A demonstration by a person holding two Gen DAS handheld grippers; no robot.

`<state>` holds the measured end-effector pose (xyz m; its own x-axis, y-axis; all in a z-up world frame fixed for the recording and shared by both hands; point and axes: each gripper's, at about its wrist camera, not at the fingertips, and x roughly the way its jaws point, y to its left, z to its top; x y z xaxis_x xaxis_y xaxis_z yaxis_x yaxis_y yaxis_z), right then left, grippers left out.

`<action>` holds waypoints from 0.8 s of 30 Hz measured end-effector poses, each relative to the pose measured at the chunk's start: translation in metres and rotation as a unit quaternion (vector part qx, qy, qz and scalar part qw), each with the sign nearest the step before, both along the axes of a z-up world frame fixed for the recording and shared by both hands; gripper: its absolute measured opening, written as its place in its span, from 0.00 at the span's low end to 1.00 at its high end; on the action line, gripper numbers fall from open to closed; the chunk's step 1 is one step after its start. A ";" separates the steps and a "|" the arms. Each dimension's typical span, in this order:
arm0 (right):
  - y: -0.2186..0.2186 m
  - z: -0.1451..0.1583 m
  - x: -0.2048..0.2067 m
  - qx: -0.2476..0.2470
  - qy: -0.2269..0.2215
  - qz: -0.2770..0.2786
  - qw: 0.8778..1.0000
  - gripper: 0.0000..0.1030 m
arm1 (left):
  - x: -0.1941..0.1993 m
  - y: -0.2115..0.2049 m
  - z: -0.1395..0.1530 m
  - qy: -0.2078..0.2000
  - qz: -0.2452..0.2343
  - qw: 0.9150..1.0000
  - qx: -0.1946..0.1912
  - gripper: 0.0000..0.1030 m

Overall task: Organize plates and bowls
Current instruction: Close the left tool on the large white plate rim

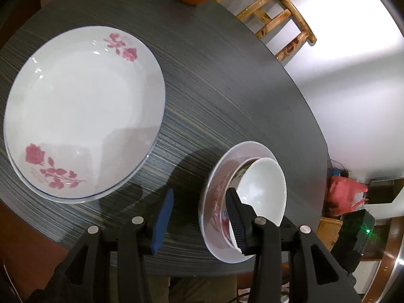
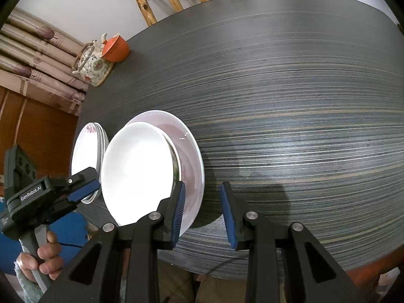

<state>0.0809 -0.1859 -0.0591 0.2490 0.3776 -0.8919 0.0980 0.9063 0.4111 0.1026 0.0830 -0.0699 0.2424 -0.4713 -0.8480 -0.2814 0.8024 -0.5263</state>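
1. My left claw point(image 1: 199, 217) stands with its fingers apart and nothing between them, low over the near edge of the dark striped bench point(image 1: 227, 88).
2. The large white plate point(image 1: 83, 113) with pink roses lies flat on the bench, ahead and to the left of that claw, well clear of both fingers. A second rim shows under its edge, so it seems to rest on another plate.
3. To the right, just behind my left claw's right finger point(image 1: 236, 217), a white bowl point(image 1: 262, 192) sits in a smaller plate point(image 1: 248, 149) with a red pattern; the finger overlaps them in view, and I cannot tell whether it touches.
4. My right claw point(image 2: 203, 214) is also apart and holds nothing, hovering above bare bench at the near edge.
5. From the right wrist view, the bowl point(image 2: 136, 171) in its plate point(image 2: 192, 156) lies just beside my right claw's left finger point(image 2: 178, 214), to its left.
6. Further left, the rose plates point(image 2: 85, 151) sit behind the blue pad of my left claw point(image 2: 80, 189).
7. At the far corner of the bench stand a floral teapot point(image 2: 93, 65) and an orange cup point(image 2: 116, 48), touching or nearly so.
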 end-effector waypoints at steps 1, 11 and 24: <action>0.000 0.000 0.000 0.001 0.000 0.000 1.000 0.27 | 0.000 -0.001 -0.001 0.001 -0.002 1.000 0.004 0.41; -0.001 -0.009 0.004 -0.002 0.009 -0.001 1.000 0.27 | 0.003 -0.007 -0.010 0.006 -0.001 1.000 0.025 0.35; 0.000 -0.020 0.014 -0.009 0.019 0.008 1.000 0.24 | 0.013 -0.021 -0.022 0.010 -0.017 0.999 0.036 0.22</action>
<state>0.0944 -0.1861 -0.0795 0.2080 0.3656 -0.9072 0.0980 0.9150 0.3913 0.1154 0.0625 -0.0923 0.2107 -0.4164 -0.8844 -0.2627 0.8473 -0.4615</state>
